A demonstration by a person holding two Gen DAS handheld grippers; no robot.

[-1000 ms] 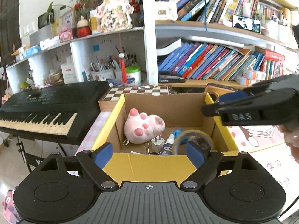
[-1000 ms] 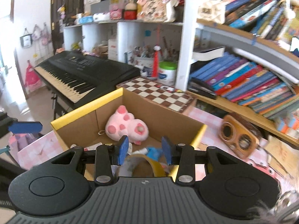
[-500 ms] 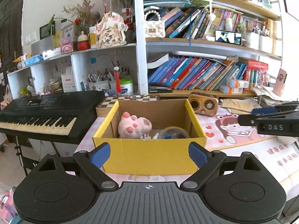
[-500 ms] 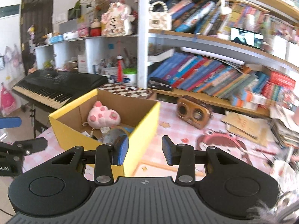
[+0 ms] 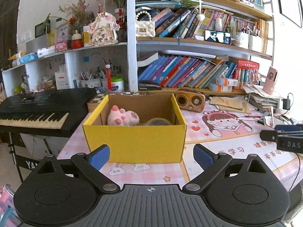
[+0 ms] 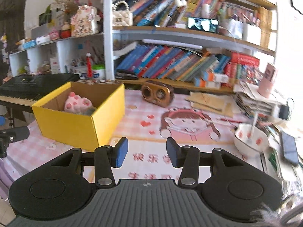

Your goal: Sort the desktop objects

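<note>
One yellow box stands on the desk, holding one pink paw plush and one tape roll. Left claw: spread wide, just opening, empty. Right claw: partly parted, just opening, empty, over the desk beside one bowl.

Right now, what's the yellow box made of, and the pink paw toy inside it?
The yellow box looks like cardboard: matte yellow outside, plain brown inside, with folded flat walls. The pink paw toy looks like soft plush fabric, fuzzy and rounded, with darker pink pads; its filling can't be seen.
</note>
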